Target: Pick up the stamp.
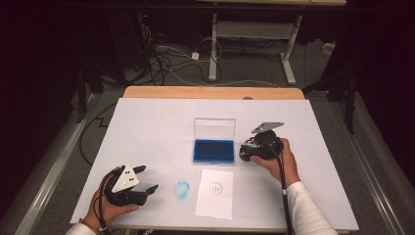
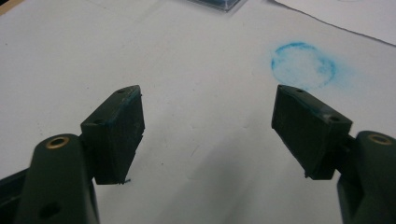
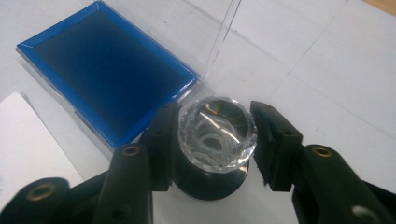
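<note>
My right gripper is just right of a blue ink pad, whose clear lid stands upright. It is shut on a stamp with a faceted clear knob and a black round base; the pads press on the stamp's sides. The stamp stands on the white cover beside the ink pad. My left gripper rests at the near left, open, with nothing between its jaws. A blue ring-shaped ink smudge lies ahead of it on the cover. A white paper bears a small round stamped mark.
A white sheet covers the table, with a wooden edge showing at the far side. Beyond lie floor cables and the white legs of another desk. The paper's corner lies near the ink pad.
</note>
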Demonstrator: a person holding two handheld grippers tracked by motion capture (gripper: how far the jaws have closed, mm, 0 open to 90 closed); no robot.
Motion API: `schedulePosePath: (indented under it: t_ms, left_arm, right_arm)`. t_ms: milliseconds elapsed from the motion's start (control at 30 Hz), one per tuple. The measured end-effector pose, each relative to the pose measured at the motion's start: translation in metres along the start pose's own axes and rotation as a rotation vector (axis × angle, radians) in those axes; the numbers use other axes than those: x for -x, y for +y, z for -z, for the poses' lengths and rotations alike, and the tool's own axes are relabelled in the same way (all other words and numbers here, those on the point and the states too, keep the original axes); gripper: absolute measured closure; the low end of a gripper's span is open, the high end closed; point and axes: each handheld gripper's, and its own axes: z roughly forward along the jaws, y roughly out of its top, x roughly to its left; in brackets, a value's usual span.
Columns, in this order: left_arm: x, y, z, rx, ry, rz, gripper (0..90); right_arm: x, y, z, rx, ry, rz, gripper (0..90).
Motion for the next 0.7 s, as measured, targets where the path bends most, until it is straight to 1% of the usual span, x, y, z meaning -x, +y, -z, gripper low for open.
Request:
schedulePosePath:
  t_ms: [100,167,333,467,700]
  left_arm:
    - [0.0002,0.0001,-0.0006,-0.004,-0.002,-0.001,24.6]
    - [0.0003,0.0001,-0.0006,-0.003,-0.006,-0.001,24.6]
    - [0.0007,0.0008,-0.0001,0.001,-0.005,-0.003,24.6]
    - [-0.0003,-0.0001,0.0000,0.001,-0.002,-0.003,24.6]
    - [-0.0049,-0.0014,-0.0021,-0.002,0.000,0.013,24.6]
  right_arm:
    - [0.0004,-0.0002,-0.0008,-0.004,0.006,0.000,56.2]
    - [-0.0006,0.0005,-0.0003,-0.013,-0.001,0.027,56.5]
    - [0.0004,0.0004,-0.0002,-0.010,0.005,0.028,56.7]
    - [-0.0010,0.0004,0.0021,-0.009,0.010,0.041,56.8]
    - [-0.0035,0.0010,0.0082,0.002,0.015,0.079,56.9]
